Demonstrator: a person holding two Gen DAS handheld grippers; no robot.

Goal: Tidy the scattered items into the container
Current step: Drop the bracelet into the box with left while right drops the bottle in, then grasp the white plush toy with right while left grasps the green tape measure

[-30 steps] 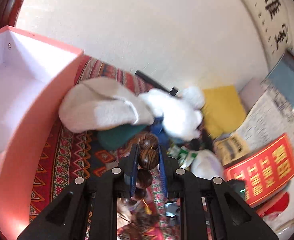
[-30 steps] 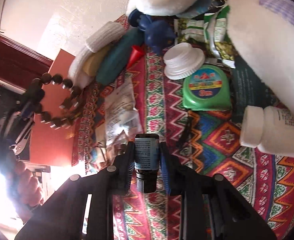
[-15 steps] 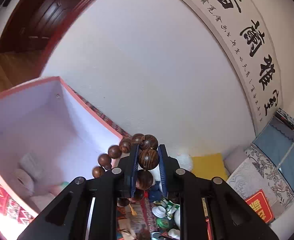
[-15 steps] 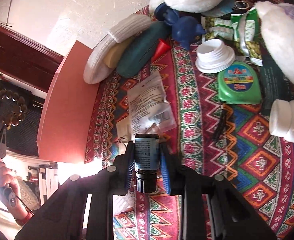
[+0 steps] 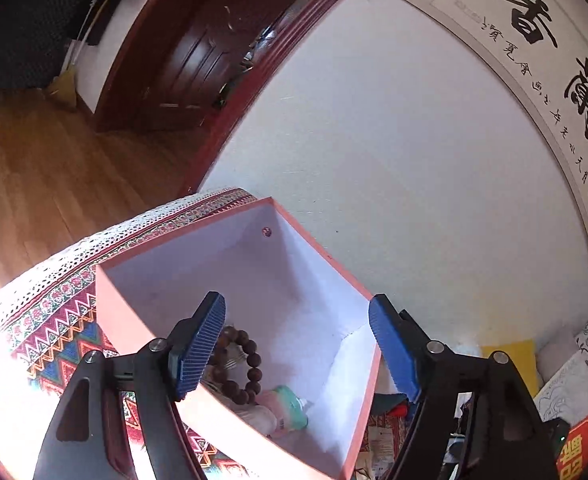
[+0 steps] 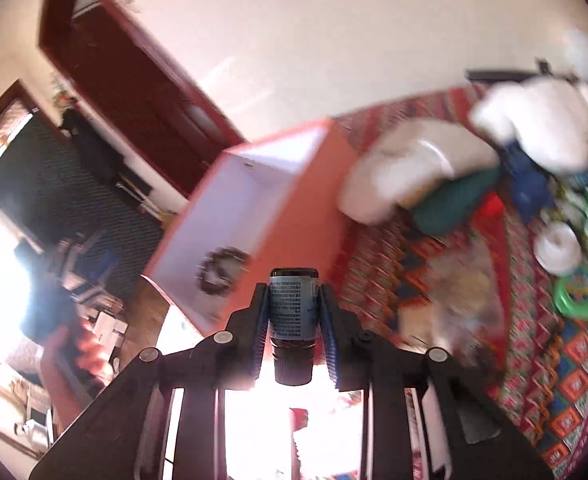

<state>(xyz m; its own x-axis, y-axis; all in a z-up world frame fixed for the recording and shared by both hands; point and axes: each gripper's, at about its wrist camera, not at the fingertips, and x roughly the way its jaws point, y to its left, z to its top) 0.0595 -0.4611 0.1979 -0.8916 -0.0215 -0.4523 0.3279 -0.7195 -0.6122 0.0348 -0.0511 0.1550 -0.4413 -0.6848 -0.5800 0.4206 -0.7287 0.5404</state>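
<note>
In the left wrist view, the left gripper [image 5: 295, 344] is seen above the pink box [image 5: 345, 432], which stands open on a patterned cloth [image 5: 54, 328] covering the desk. Its jaws are opening and stand wide apart, with nothing pressed between the blue pads [image 5: 200, 344]. A bracelet of brown wooden beads [image 5: 244, 368] is seen lying on the white floor of the box, below the left pad. Beside it, at the near wall of the box, a mint-green item [image 5: 292, 404] and a pale wrapped item [image 5: 260, 416] are lying. A white wall with a long scroll of black brush writing [image 5: 533, 60] fills the background, and a dark red door [image 5: 190, 48] is seen to the left above a wooden floor.

In the right wrist view, which is blurred, the right gripper [image 6: 294, 320] is closed narrowly on a small dark bottle with a blue label [image 6: 293, 312], held upright between the pads. The pink box [image 6: 305, 196] is seen just ahead, with the bead bracelet [image 6: 220, 270] inside it. To the right, scattered items remain on the cloth: a white cloth bundle [image 6: 409, 168], a dark green roll [image 6: 449, 200], a white plush toy [image 6: 545, 124], a white lid [image 6: 557, 248] and a green tape measure [image 6: 577, 292].
</note>
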